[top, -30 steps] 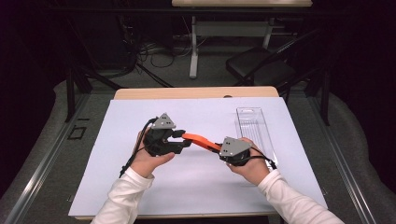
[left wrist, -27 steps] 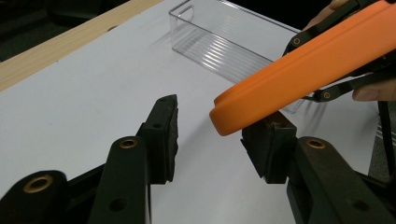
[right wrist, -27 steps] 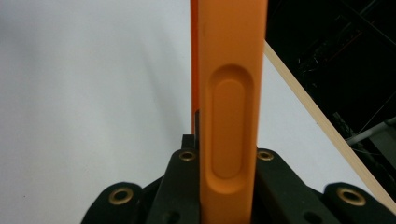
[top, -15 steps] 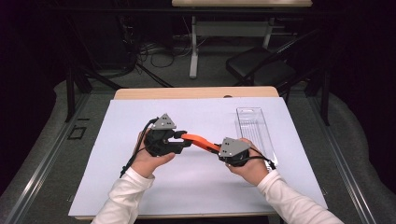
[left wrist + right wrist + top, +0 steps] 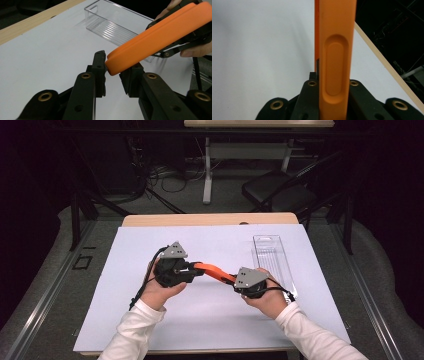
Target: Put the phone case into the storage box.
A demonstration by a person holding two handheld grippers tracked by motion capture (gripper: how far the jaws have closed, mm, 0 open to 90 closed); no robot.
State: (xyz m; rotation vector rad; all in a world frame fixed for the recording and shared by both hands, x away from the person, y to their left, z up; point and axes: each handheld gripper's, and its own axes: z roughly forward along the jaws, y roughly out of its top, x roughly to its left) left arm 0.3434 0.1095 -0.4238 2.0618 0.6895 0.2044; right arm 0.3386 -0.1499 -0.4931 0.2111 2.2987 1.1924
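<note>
Orange bar, long and flat with rounded ends, is held off the tabletop between the two hands, not resting on anything. The right gripper is clenched on one end of it: in the right gripper view the bar rises straight up out of the closed jaws, its recessed oval slot facing the camera, so its long axis runs in line with that gripper. In the high view the axis goes from the right gripper up and leftward to the left gripper, so the bar bridges the gap between the hands. The free end is the one that matters: in the left gripper view the rounded tip sits between the jaws of the left gripper, which have just been closing on it. One pad appears to touch the tip's side, the other stands close with a narrow gap, so I read this gripper as not yet clamped; contact on the far pad cannot be confirmed. The bar enters those jaws at a slant, coming in from the upper right. Judgement: a hand-over is under way, and the left hand is the nearer one to the free end. The clear tray lies flat beyond the right hand, well apart from the bar's tip.
</note>
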